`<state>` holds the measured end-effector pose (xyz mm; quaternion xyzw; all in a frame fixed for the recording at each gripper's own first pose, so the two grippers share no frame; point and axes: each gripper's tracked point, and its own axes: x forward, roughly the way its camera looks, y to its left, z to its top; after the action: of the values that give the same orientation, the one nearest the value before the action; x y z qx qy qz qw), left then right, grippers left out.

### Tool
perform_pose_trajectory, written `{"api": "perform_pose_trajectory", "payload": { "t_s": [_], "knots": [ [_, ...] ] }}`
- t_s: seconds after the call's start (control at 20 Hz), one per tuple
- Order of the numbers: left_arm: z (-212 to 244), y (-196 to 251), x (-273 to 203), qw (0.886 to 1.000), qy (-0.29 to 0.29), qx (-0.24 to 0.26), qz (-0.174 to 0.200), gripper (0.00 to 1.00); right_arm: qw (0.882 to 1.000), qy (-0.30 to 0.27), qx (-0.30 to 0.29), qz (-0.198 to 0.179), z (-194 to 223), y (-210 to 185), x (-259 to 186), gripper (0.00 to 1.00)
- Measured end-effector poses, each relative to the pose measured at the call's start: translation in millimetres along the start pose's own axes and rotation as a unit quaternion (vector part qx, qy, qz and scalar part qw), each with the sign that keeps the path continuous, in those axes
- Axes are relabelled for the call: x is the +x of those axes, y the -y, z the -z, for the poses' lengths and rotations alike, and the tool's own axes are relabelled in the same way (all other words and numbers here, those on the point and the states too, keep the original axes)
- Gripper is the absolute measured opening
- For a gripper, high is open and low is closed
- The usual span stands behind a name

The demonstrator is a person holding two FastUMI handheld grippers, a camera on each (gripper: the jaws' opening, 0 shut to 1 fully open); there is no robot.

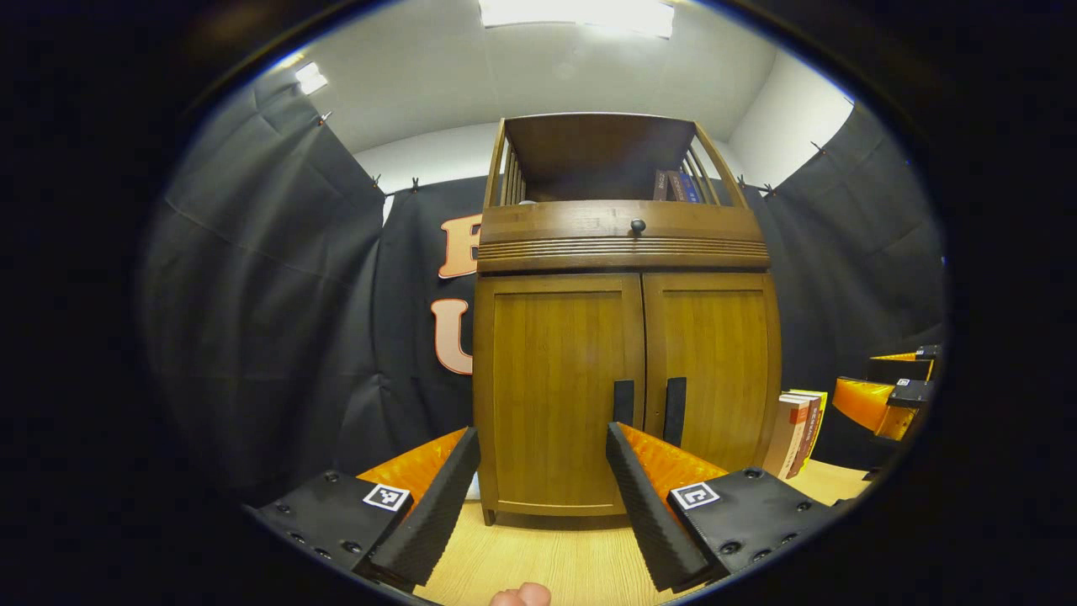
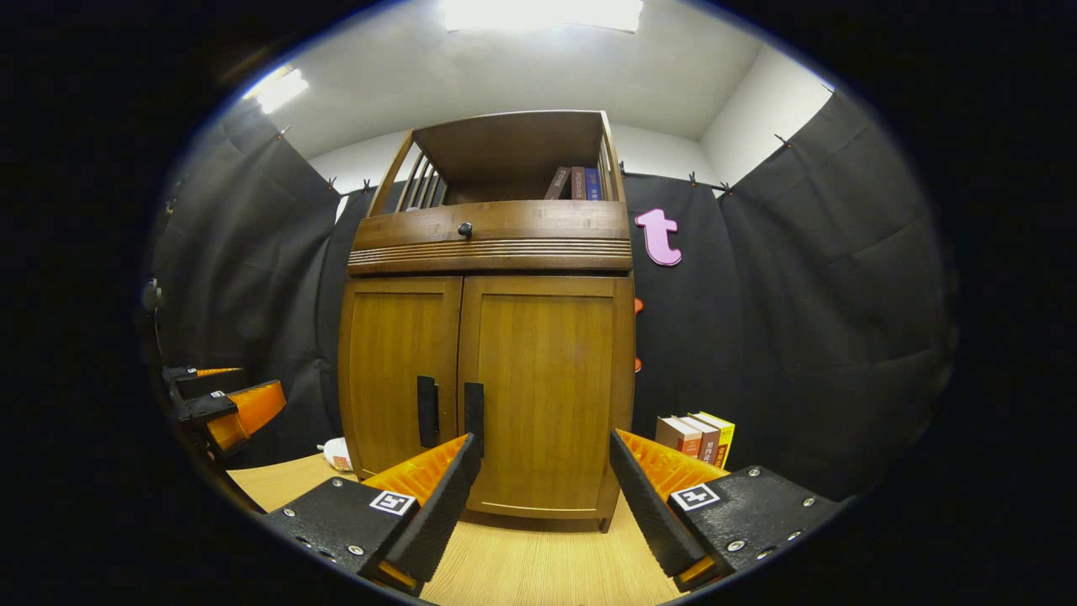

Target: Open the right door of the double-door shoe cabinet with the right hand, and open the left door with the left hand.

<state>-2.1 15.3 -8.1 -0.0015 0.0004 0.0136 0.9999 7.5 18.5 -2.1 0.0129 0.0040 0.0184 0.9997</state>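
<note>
Cabinet point(image 1: 627, 370) doors shut — L gripper point(image 1: 543, 480), R gripper point(image 2: 543, 484) open, apart.

Black curtains point(image 2: 799, 295), white ceiling point(image 2: 522, 76), bright lights point(image 2: 538, 13).

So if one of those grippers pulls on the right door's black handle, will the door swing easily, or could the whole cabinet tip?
The right door is probably stiff wood, so it should swing as one rigid panel. Its handle is a slim vertical bar, likely firm to grip. The cabinet looks tall but broad and heavy, and sits flat on the table, so tipping seems unlikely.
</note>
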Motion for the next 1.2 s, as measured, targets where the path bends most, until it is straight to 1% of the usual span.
{"api": "perform_pose_trajectory", "payload": {
  "t_s": [0.15, 0.2, 0.3, 0.35, 0.4, 0.45, 0.5, 0.55, 0.6, 0.7, 0.75, 0.8, 0.85, 0.9, 1.1, 1.2],
  "knots": [
    [-4, 0, -3, 1.0, 0.006, 0.001, -0.001, 0.99, 1.0, 0.009, 0.003, -0.014, -10, -9, 13, 0.94],
    [-6, -1, -4, 1.0, 0.008, 0.001, -0.001, 0.97, 1.0, 0.011, 0.003, -0.019, -12, -13, 19, 0.94],
    [-8, -3, -5, 1.0, 0.011, 0.006, -0.003, 0.99, 0.999, 0.007, 0.014, -0.036, -15, -22, 36, 0.94],
    [-9, -5, -5, 1.0, 0.013, 0.008, -0.005, 0.98, 0.998, 0.003, 0.026, -0.048, -14, -28, 43, 0.98],
    [-12, -5, -6, 1.0, 0.016, 0.008, -0.007, 0.99, 0.998, 0.005, 0.035, -0.056, -16, -34, 50, 0.94],
    [-13, -6, -6, 1.0, 0.017, 0.006, -0.008, 0.98, 0.997, 0.008, 0.037, -0.061, -20, -37, 62, 0.95],
    [-12, -6, -7, 1.0, 0.018, 0.004, -0.008, 0.96, 0.997, 0.009, 0.033, -0.067, -21, -41, 73, 0.99],
    [-11, -7, -9, 1.0, 0.017, 0.002, -0.008, 0.98, 0.997, 0.009, 0.028, -0.071, -20, -44, 82, 0.99],
    [-11, -7, -10, 1.0, 0.015, 0.002, -0.009, 0.96, 0.997, 0.01, 0.025, -0.074, -19, -48, 91, 0.94],
    [-10, -12, -13, 1.0, 0.013, 0.001, -0.012, 0.97, 0.996, 0.019, 0.019, -0.08, -16, -56, 111, 0.94],
    [-11, -13, -14, 1.0, 0.014, 0.001, -0.014, 0.97, 0.996, 0.02, 0.015, -0.082, -13, -61, 121, 0.94],
    [-12, -16, -15, 1.0, 0.015, 0.001, -0.017, 0.96, 0.996, 0.015, 0.016, -0.084, -6, -67, 132, 0.99],
    [-13, -18, -17, 1.0, 0.016, 0.001, -0.018, 0.95, 0.996, 0.008, 0.016, -0.088, 2, -74, 143, 0.94],
    [-14, -21, -19, 1.0, 0.017, 0.003, -0.021, 0.96, 0.996, -0.002, 0.016, -0.089, 12, -79, 155, 0.94],
    [-15, -31, -27, 1.0, 0.018, 0.005, -0.026, 0.97, 0.995, -0.042, 0.032, -0.084, 48, -94, 194, 0.94],
    [-16, -36, -27, 0.999, 0.018, 0.006, -0.029, 0.97, 0.995, -0.059, 0.039, -0.074, 67, -92, 210, 0.94]
  ]
}}
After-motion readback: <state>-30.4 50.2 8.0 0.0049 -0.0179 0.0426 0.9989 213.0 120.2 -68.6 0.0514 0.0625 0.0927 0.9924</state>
